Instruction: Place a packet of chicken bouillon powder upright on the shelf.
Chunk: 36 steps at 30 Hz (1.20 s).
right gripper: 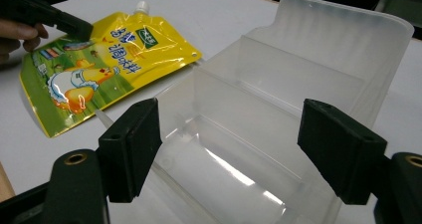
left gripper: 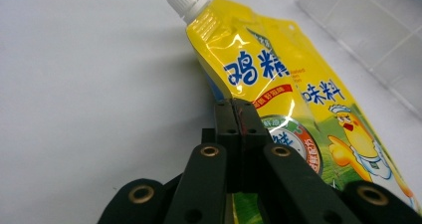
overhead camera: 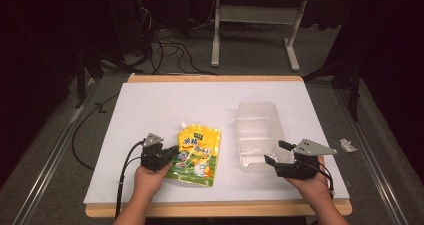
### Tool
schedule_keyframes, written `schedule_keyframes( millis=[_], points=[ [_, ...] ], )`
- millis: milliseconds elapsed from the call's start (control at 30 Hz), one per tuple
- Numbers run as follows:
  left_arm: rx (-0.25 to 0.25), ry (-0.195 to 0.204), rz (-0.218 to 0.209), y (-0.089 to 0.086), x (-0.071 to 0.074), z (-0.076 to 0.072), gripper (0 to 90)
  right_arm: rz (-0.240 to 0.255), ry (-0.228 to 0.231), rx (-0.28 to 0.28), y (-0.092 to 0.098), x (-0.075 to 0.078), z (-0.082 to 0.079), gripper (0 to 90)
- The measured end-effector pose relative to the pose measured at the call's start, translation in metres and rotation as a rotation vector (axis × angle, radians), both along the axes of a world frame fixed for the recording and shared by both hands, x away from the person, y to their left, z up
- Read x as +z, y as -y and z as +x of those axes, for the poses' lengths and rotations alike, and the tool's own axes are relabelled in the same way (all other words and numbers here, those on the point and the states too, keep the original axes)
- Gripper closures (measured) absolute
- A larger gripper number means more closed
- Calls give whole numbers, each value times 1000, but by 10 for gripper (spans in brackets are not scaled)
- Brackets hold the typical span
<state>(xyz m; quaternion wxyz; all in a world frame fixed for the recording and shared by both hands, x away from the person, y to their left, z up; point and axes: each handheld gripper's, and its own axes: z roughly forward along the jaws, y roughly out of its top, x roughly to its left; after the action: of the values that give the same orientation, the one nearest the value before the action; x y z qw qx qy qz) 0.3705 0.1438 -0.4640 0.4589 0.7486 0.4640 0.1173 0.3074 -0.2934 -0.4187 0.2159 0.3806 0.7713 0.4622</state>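
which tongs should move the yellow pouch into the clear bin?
Left. The left tongs are already shut on the yellow pouch's edge. The right tongs sit open at the clear bin's near end, holding nothing, probably better for steadying it.

Items counted on the bench: one yellow plastic spouted pouch with a white screw cap point(overhead camera: 195, 155), one clear plastic compartmented tray point(overhead camera: 257, 130), one small crumpled white scrap point(overhead camera: 348, 145) at the bench's 3 o'clock edge. Handheld black grippers: two, left point(overhead camera: 172, 151) and right point(overhead camera: 276, 153).
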Motion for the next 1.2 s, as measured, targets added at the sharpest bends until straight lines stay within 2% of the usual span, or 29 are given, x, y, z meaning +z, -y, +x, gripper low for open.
schedule_keyframes(
  millis=[67,267,300,400,433,467,500,533,567,700,767,833,867,900,1067,1200],
  points=[
    [2,66,19,1,7,-10,900,-2,5,4,-1,0,0,251],
    [9,189,61,6,18,-28,900,1,4,8,-3,2,-2,250],
    [9,189,61,6,18,-28,900,1,4,8,-3,2,-2,250],
    [12,281,85,11,25,-41,900,-4,18,18,-7,4,-5,249],
    [12,281,85,11,25,-41,900,-4,18,18,-7,4,-5,249],
    [5,320,94,13,28,-47,900,-2,23,26,-9,4,-6,248],
    [5,320,94,13,28,-47,900,-2,23,26,-9,4,-6,248],
    [3,347,105,13,29,-51,900,-1,18,25,-13,5,-8,244],
    [3,347,105,13,29,-51,900,-1,18,25,-13,5,-8,244],
    [-4,398,126,15,32,-59,900,9,19,53,-23,9,-12,236],
    [-6,411,130,15,32,-62,900,13,18,58,-26,9,-13,234],
    [-11,436,135,16,35,-68,900,43,0,70,-37,13,-13,223],
    [-11,436,135,16,35,-68,900,43,0,70,-37,13,-13,223],
    [-14,448,134,16,36,-72,900,73,-16,82,-46,15,-11,211],
    [-29,481,155,16,38,-80,900,91,-70,99,-70,19,-2,168],
    [-37,502,152,16,40,-85,900,105,-149,132,-98,20,10,130]
  ],
)
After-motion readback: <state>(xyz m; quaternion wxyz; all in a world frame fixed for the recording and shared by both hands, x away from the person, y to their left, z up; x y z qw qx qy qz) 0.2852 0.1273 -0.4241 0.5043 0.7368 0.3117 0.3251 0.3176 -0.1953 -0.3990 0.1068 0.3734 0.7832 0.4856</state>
